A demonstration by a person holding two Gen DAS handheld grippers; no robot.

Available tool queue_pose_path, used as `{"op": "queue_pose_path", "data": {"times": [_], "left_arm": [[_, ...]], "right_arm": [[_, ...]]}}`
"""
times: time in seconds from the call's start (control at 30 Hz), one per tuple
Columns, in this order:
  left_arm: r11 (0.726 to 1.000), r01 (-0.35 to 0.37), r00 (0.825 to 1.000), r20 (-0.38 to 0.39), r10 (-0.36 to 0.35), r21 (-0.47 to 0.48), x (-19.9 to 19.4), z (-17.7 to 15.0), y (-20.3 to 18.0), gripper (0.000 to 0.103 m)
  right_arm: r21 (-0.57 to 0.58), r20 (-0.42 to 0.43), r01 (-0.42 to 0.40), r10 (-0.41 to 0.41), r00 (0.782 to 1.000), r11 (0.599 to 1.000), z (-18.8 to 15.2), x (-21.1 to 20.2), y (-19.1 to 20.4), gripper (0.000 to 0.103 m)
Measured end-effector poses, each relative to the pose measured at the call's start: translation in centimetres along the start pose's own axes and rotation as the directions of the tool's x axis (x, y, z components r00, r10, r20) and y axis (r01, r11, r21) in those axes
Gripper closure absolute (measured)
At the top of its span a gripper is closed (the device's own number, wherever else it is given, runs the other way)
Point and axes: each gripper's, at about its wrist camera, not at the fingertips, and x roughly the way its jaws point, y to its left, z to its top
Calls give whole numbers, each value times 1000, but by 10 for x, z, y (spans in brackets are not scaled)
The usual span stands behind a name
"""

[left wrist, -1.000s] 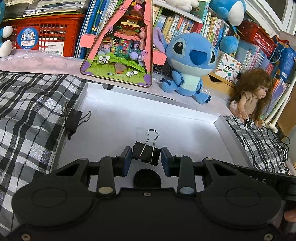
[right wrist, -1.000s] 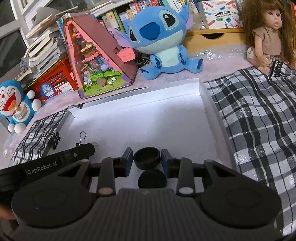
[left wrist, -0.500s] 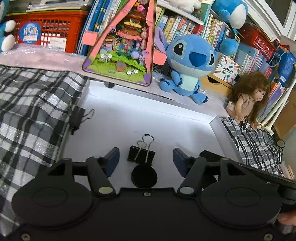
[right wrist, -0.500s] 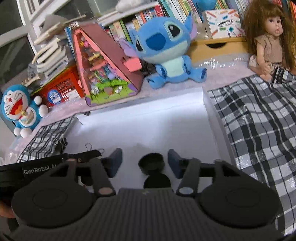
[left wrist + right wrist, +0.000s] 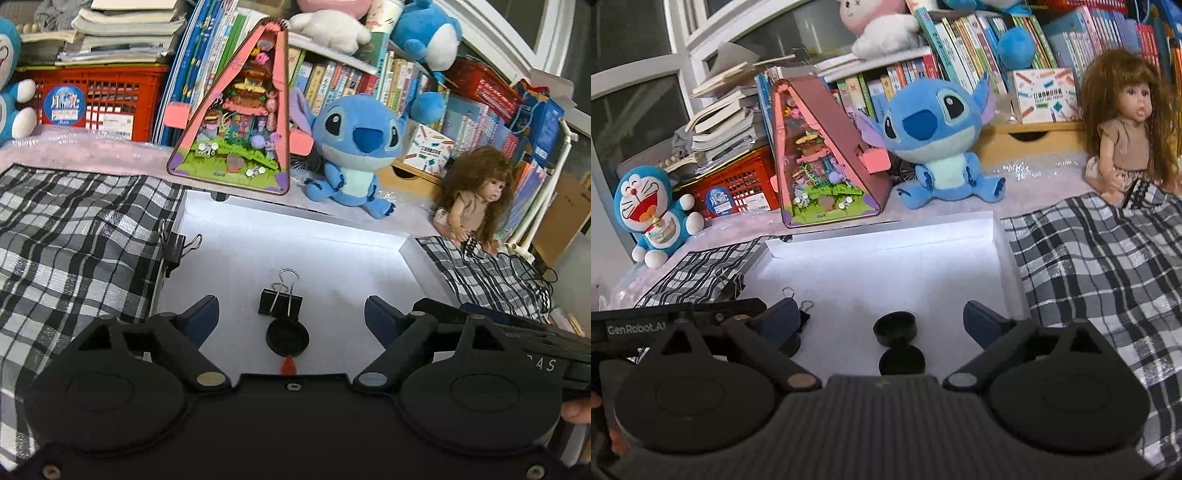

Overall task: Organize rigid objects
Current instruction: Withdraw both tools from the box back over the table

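Both grippers have just been opening their jaws and hold nothing. The left gripper (image 5: 290, 319) stands released around a black binder clip (image 5: 280, 302) that lies free on the floor of the white tray (image 5: 295, 229), clear of both fingers. The right gripper (image 5: 886, 325) gapes wide around a black round cap (image 5: 894, 328) resting in the same tray, untouched.

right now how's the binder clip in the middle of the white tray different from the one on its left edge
The middle binder clip sits loose on the white tray floor, between the open left gripper fingers and untouched; the edge binder clip is clamped over the tray's left wall.
The middle clip's wire handles lie together, pointing away from the camera; the edge clip's are splayed apart, one up over the checked cloth, one into the tray.
Both are black with silver wire handles.
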Motion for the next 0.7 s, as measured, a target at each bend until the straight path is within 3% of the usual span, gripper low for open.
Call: {"op": "queue_pose_path", "data": {"times": [0.7], "left_arm": [[995,-27,994,103,17,93,-71,-43,0,17]], "right_arm": [[-138,85,15,-3,996,990,-35,-52,23,0]]}}
